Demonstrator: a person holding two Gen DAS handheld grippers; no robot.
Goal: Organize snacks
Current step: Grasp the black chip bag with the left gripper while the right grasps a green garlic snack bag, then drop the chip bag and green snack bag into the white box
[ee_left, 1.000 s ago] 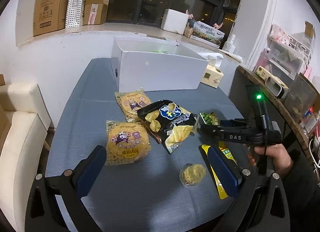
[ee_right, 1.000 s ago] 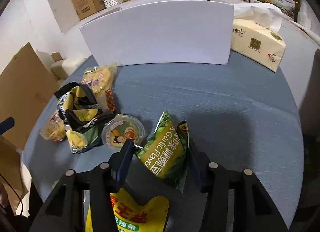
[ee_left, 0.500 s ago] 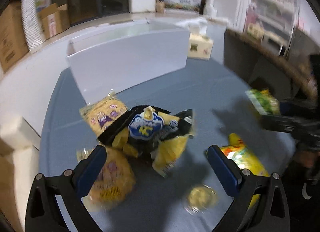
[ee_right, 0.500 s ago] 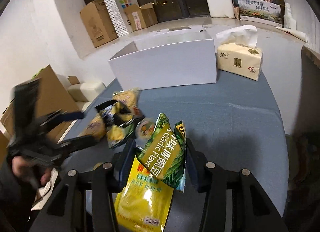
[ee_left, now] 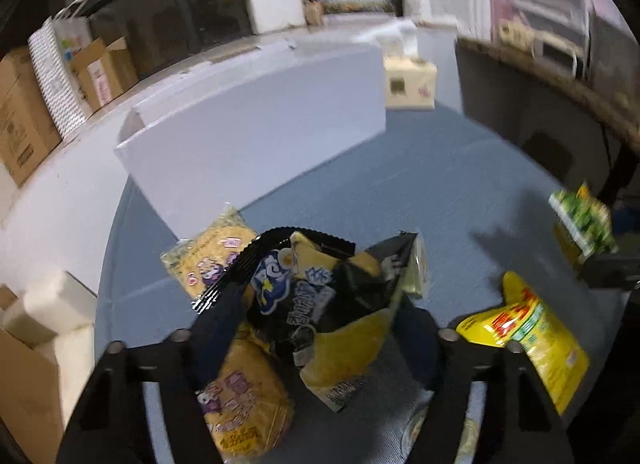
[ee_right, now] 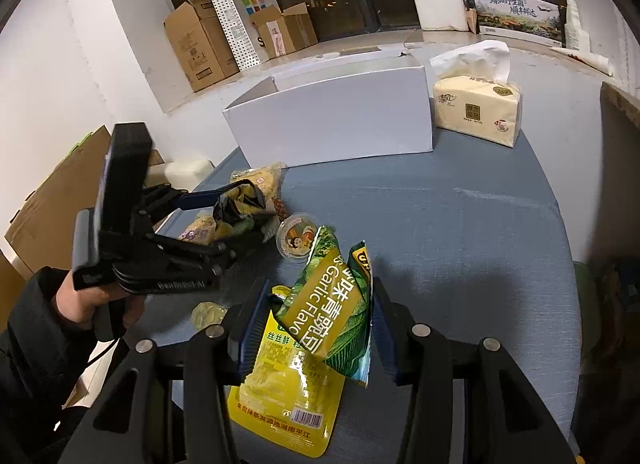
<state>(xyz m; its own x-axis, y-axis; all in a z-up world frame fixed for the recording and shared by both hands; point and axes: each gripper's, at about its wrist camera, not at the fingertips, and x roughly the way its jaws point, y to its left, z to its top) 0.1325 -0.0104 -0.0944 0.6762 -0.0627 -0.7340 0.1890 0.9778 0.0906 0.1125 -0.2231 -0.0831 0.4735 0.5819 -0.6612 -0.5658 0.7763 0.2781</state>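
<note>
Black chip bag [ee_left: 320, 304] betw. closing left tool [ee_left: 316, 328].

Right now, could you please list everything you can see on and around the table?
White box: 1, open, table's far side.
Tissue pack: 1, cream, right of box.
Black chip bag: 1, between the closing left fingers.
Yellow biscuit packs: 2, beside chip bag.
Green pea bag: 1, clamped by right gripper.
Yellow pouch: 1, flat under pea bag.
Jelly cups: 2, mid-table.
Cardboard boxes: several, brown, ledge.
Table: 1, blue-grey.
Left gripper, right gripper: black.
</note>
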